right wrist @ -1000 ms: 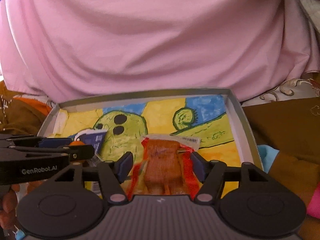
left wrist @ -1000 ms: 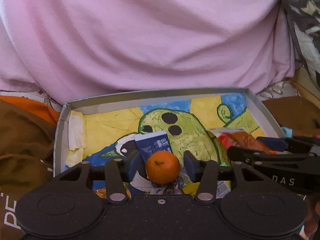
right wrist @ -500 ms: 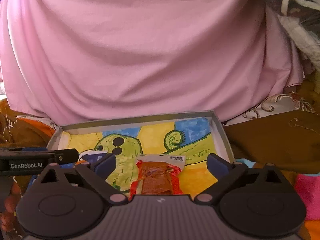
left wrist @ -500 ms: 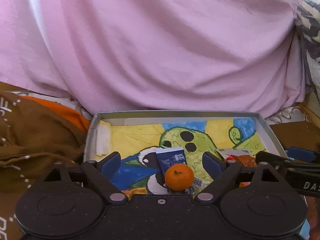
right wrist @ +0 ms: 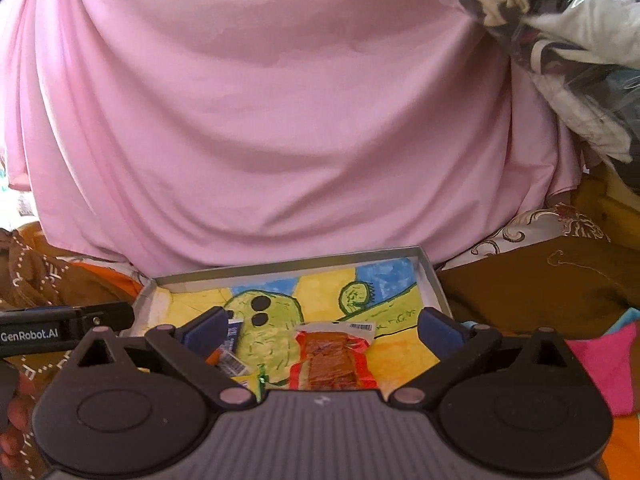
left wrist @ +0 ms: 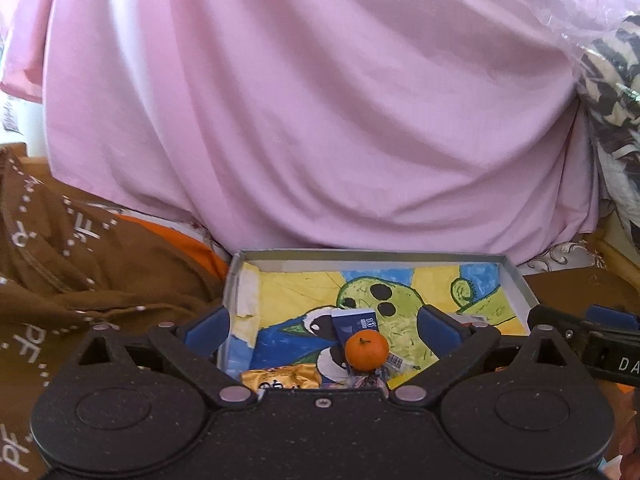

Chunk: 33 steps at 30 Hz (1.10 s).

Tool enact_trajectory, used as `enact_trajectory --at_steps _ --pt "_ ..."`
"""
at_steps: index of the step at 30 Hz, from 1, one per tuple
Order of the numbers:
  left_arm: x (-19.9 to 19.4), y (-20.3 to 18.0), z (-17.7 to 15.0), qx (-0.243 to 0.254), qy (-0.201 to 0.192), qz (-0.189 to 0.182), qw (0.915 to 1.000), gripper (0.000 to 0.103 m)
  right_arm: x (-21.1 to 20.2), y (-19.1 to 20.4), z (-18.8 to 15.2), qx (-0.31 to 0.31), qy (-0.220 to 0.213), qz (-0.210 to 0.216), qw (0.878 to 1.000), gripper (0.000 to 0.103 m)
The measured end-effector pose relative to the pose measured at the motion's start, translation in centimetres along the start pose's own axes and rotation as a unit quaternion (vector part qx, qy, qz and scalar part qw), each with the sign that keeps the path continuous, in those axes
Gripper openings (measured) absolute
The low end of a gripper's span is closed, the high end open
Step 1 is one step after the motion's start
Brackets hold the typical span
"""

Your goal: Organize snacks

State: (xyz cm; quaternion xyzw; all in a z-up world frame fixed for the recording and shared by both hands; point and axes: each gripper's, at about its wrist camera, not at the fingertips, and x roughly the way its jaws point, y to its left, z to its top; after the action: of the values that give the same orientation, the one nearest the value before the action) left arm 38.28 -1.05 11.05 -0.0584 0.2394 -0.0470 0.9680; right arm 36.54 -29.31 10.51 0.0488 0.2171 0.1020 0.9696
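A shallow grey box [left wrist: 514,276] [right wrist: 430,276] lined with a bright cactus drawing holds the snacks. In the left wrist view a small orange [left wrist: 366,349] lies on a dark blue packet [left wrist: 354,326], with a gold wrapper [left wrist: 282,376] near the front. My left gripper [left wrist: 322,326] is open above and behind them, holding nothing. In the right wrist view a red-edged packet of brown snack [right wrist: 332,356] lies flat in the box. My right gripper [right wrist: 320,326] is open over it, fingers wide apart. The blue packet [right wrist: 232,344] shows partly behind the right gripper's left finger.
A big pink cloth [left wrist: 312,112] rises just behind the box. Brown fabric with white lettering [left wrist: 60,264] lies left, brown cloth [right wrist: 540,280] and a pink item [right wrist: 600,372] right. A patterned bundle in clear plastic [right wrist: 560,32] hangs upper right. A hand [right wrist: 14,424] holds the other gripper.
Both grippers opened, letting go of the orange and the red packet, and drew back and up from the box. The snacks now lie in the box, looking smaller.
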Motion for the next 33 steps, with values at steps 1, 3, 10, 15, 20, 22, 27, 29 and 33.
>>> enact_trajectory --at_steps 1,3,10,15,20,22,27,29,33 --pt "-0.5 0.1 0.0 -0.001 -0.005 0.002 1.0 0.101 -0.4 0.1 0.0 0.001 -0.001 0.002 1.0 0.103" --pt "-1.4 0.2 0.0 -0.004 -0.013 0.003 0.9999 0.102 -1.2 0.3 -0.1 0.001 -0.004 0.004 1.0 0.103" --pt "-4.9 0.4 -0.7 -0.011 -0.035 0.006 0.9993 0.102 -4.7 1.6 -0.3 0.003 -0.021 0.019 1.0 0.103" --pt "-7.4 0.8 -1.4 -0.019 -0.055 0.013 0.9982 0.102 -7.1 3.1 -0.3 -0.019 -0.039 0.025 0.999 0.103" --pt "-9.8 1.7 -2.0 -0.032 -0.063 0.018 0.9973 0.102 -9.6 4.2 -0.6 -0.031 -0.058 0.035 0.997 0.103" --pt "-10.9 2.0 -2.3 -0.034 -0.069 0.021 0.9968 0.102 -10.5 4.5 -1.0 -0.035 -0.062 0.038 0.997 0.103" --pt "-13.5 2.5 -3.4 -0.046 -0.083 0.025 0.9952 0.102 -12.2 5.1 -2.4 -0.044 -0.069 0.041 0.996 0.103" --pt "-14.2 2.6 -3.8 -0.049 -0.083 0.026 0.995 0.102 -12.8 5.2 -2.8 -0.044 -0.07 0.04 0.996 0.103" --pt "-15.5 2.4 -4.4 -0.044 -0.09 0.029 0.9945 0.102 -13.9 5.7 -3.4 -0.054 -0.077 0.043 0.995 0.103"
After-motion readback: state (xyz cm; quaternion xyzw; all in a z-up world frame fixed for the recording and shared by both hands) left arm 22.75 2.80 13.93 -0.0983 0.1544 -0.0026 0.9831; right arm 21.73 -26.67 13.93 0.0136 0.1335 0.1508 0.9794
